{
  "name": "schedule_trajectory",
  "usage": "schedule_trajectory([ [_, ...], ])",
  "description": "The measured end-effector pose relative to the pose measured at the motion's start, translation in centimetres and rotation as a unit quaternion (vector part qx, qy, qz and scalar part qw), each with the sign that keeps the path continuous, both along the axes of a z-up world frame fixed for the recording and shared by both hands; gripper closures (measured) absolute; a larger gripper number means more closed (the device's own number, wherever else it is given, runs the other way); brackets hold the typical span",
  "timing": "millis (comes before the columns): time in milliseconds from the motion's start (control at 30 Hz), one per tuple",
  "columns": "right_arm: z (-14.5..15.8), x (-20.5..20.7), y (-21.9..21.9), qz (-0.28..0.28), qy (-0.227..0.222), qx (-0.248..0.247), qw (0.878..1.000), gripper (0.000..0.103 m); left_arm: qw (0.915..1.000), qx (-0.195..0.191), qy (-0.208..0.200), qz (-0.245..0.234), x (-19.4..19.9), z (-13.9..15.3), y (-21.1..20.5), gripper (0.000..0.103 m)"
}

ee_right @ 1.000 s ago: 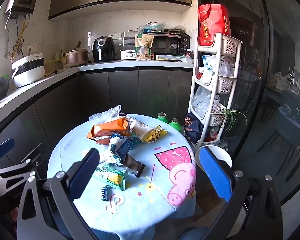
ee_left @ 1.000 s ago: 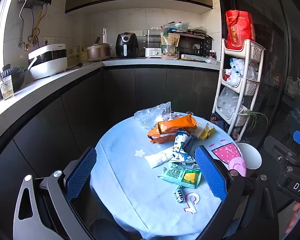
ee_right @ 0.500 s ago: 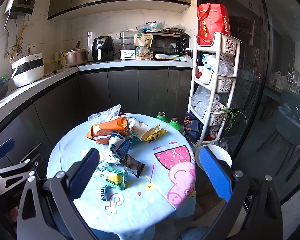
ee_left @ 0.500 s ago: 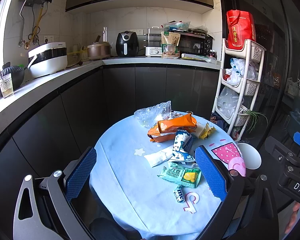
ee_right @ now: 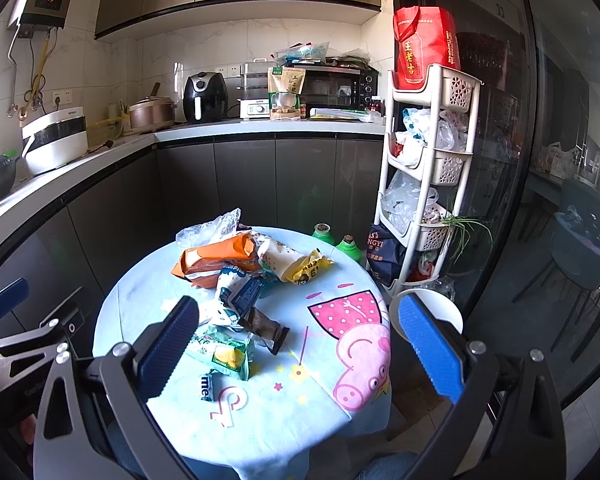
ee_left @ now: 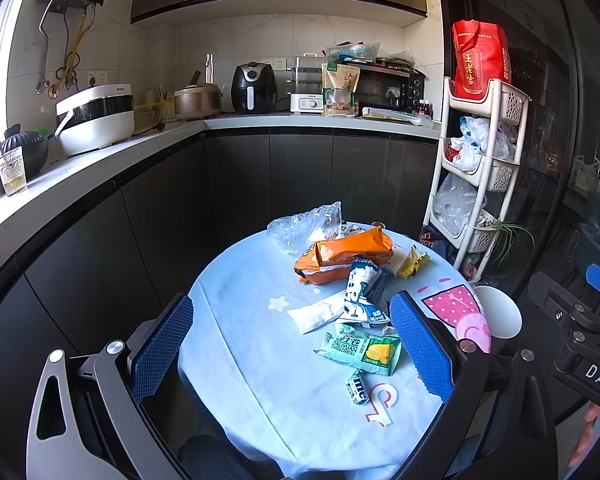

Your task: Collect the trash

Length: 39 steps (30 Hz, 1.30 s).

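Note:
A round table with a light blue cartoon cloth (ee_left: 240, 360) (ee_right: 300, 408) carries a heap of trash: an orange snack bag (ee_left: 340, 256) (ee_right: 216, 258), a clear plastic bag (ee_left: 304, 226) (ee_right: 208, 228), a blue-white wrapper (ee_left: 360, 288), a white napkin (ee_left: 318, 314), a green Swiss-roll wrapper (ee_left: 362, 352) (ee_right: 222, 354), a small blue-white candy wrapper (ee_left: 356, 388) (ee_right: 207, 387), a yellow wrapper (ee_left: 414, 260) (ee_right: 308, 266) and a dark brown wrapper (ee_right: 266, 328). My left gripper (ee_left: 292, 348) and my right gripper (ee_right: 300, 348) hover open and empty above the table's near side.
A white bin (ee_left: 496, 312) (ee_right: 432, 304) stands on the floor right of the table. A white storage rack (ee_left: 480, 160) (ee_right: 428, 160) with bags stands behind it. Two green bottles (ee_right: 336, 240) sit on the floor. Dark cabinets and a counter with appliances (ee_left: 252, 88) run along the back and left.
Both views have shifted only slightly; both grippers stay open and empty and the trash has not moved.

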State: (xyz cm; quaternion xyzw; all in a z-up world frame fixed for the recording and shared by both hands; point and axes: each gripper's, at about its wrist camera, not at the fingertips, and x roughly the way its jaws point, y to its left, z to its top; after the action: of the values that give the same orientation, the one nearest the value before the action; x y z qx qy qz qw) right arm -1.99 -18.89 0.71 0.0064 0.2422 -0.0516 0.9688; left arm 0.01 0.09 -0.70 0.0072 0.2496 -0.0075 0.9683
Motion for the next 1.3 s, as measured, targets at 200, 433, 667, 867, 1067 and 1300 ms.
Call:
schedule_trajectory([
  [200, -0.07, 0.05, 0.05, 0.0, 0.0, 0.0, 1.0, 0.003, 1.0, 0.0, 0.001, 0.0, 0.08, 0.15, -0.05, 0.008],
  [433, -0.16, 0.14, -0.29, 0.0, 0.001, -0.001, 1.0, 0.003, 1.0, -0.001, 0.002, 0.0, 0.11, 0.18, -0.03, 0.008],
  [667, -0.28, -0.02, -0.15, 0.0, 0.002, 0.001, 1.0, 0.003, 1.0, -0.002, 0.003, 0.0, 0.11, 0.17, -0.07, 0.008],
  [867, -0.28, 0.0, -0.17, 0.0, 0.003, 0.0, 1.0, 0.003, 1.0, -0.002, 0.003, 0.0, 0.12, 0.11, -0.12, 0.008],
  [1067, -0.26, 0.03, -0.18, 0.0, 0.003, 0.001, 1.0, 0.003, 1.0, -0.002, 0.003, -0.001, 0.13, 0.1, -0.12, 0.008],
  [1300, -0.31, 0.05, -0.22, 0.0, 0.003, 0.001, 1.0, 0.003, 1.0, -0.001, 0.003, -0.001, 0.17, 0.06, -0.12, 0.008],
])
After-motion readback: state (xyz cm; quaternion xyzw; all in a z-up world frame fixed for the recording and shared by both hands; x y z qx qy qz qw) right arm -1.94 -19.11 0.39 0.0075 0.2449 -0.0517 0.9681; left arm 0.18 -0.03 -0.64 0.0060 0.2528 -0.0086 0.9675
